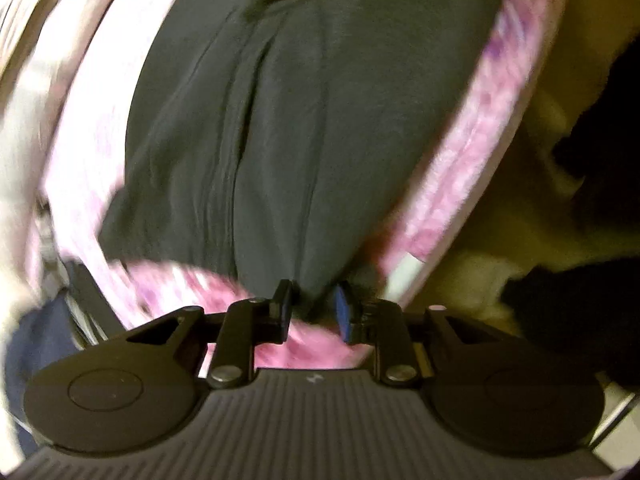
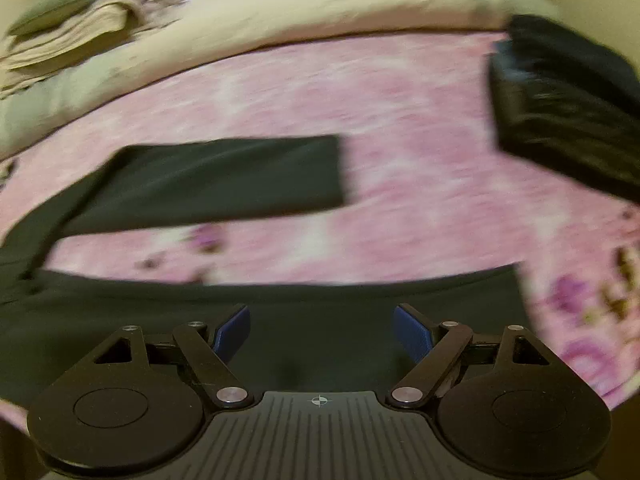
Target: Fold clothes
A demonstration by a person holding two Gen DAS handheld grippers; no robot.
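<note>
Left gripper point(image 1: 314, 312) pinches the dark garment point(image 1: 280, 140); right gripper point(image 2: 322, 334) hangs open above it. Both views blur, so keep the cloth taut and low over the pink sheet point(image 2: 400, 140).

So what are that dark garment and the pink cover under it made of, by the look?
The dark garment looks like soft matte knit, perhaps cotton jersey: it drapes in loose folds and gives no shine where the left gripper pinches it. The pink cover looks like a printed woven or fleecy bedspread, with a mottled floral pattern; motion blur hides its weave, so I can't be sure.
</note>
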